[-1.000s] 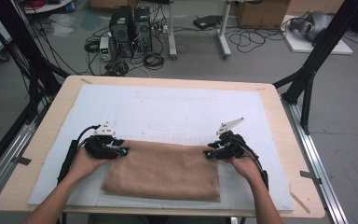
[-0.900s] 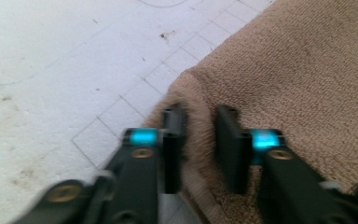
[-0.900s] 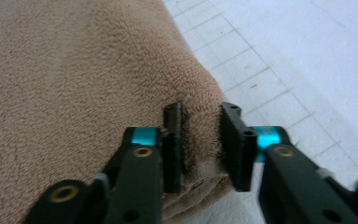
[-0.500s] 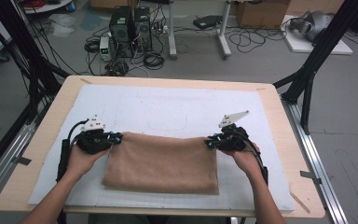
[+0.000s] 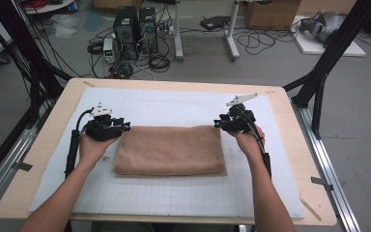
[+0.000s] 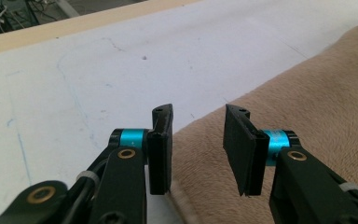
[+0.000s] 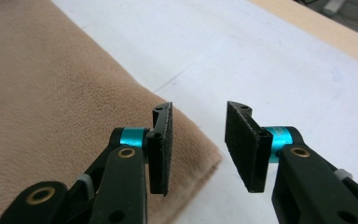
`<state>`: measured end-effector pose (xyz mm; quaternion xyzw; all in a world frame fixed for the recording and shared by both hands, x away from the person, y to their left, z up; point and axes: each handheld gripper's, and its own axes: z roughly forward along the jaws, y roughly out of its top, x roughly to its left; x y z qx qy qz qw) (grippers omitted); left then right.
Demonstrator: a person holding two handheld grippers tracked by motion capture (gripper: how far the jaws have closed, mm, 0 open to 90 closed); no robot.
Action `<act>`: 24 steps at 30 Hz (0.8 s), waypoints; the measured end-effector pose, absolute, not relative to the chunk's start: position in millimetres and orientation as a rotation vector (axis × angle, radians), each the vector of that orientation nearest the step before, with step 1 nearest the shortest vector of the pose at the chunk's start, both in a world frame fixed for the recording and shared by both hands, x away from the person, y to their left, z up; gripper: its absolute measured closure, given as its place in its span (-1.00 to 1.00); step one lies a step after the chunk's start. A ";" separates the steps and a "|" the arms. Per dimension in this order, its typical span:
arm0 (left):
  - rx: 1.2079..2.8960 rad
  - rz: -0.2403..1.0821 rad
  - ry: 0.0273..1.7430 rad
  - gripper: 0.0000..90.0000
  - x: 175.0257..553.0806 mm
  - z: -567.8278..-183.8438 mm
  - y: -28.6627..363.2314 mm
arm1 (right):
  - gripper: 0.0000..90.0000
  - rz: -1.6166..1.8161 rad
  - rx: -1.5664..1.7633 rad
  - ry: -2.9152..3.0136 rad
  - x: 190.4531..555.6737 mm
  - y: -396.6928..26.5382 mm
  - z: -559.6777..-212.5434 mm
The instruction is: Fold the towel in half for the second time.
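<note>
On the white gridded mat of the worktop [image 5: 183, 198], folded tan terry towel [image 5: 170, 150] lies flat. Left tongs [image 5: 124, 126] and right tongs [image 5: 217, 123], jaws just parted, empty, flank its far corners.

Ahead of my grippers, bare white mat [image 5: 174, 104] across the far tabletop [image 5: 43, 140], open room to pass there, folded brown towel [image 5: 171, 150] the only low obstacle between them, near strip of mat free too.
</note>
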<state>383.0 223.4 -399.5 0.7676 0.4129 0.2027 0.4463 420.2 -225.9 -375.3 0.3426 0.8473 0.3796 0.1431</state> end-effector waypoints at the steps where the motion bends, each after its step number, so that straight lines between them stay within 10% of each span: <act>1: 1.904 0.488 1.012 0.39 382.8 -400.0 222.9 | 0.37 1.112 0.964 2.459 418.6 -222.9 -376.8; 24: 2.116 0.419 0.999 0.22 374.3 -427.4 216.7 | 0.34 1.140 0.829 2.627 378.2 -209.6 -409.5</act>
